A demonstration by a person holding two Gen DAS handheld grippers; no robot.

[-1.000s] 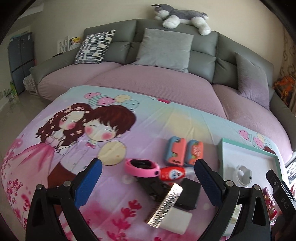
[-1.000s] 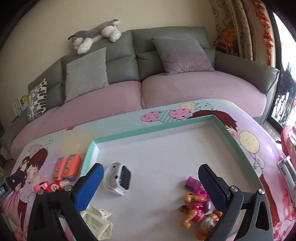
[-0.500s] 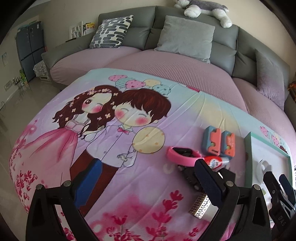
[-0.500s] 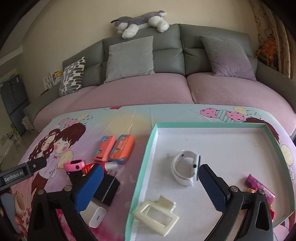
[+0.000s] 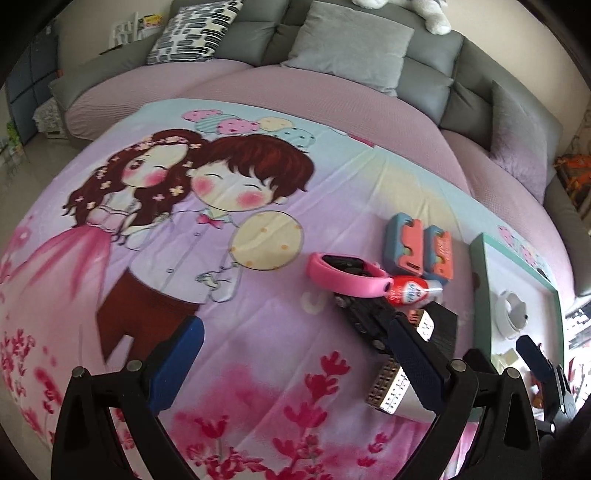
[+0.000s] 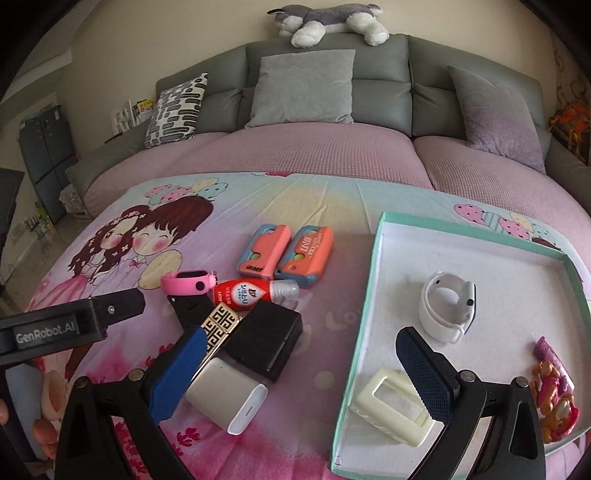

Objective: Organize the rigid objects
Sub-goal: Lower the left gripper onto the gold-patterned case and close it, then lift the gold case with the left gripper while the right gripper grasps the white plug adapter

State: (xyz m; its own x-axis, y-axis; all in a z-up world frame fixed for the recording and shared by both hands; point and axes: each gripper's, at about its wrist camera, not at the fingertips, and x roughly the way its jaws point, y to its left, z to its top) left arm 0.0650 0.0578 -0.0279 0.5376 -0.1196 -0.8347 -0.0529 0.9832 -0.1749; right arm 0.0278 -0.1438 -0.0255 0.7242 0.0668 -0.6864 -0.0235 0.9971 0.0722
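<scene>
Cartoon-print cloth (image 5: 229,332) fills the left wrist view; left gripper (image 5: 291,363) spread, holding nothing. Right wrist view: right gripper (image 6: 308,369) spread, empty. Tray (image 6: 373,280) holds white watch (image 6: 448,306), cream frame (image 6: 391,406); pink watch (image 6: 188,282), red bottle (image 6: 251,293), black box (image 6: 264,339) remain outside its left edge.

Two orange-and-blue cases (image 6: 264,251) (image 6: 306,255) are lying side by side on the cartoon bedsheet (image 6: 110,258), and near them are sitting one pink watch (image 6: 189,283), one red bottle (image 6: 247,293), one black box (image 6: 266,338), one gold-patterned piece (image 6: 218,326) and one white charger (image 6: 227,400). The single teal-rimmed tray (image 6: 373,295) is holding one white watch (image 6: 448,312), one cream frame (image 6: 391,408) and one cluster of pink toy figures (image 6: 554,391) too jumbled to count. Behind, the sofa (image 6: 380,107) is carrying three cushions (image 6: 177,110) (image 6: 303,88) (image 6: 495,118) and one plush dog (image 6: 325,22).
</scene>
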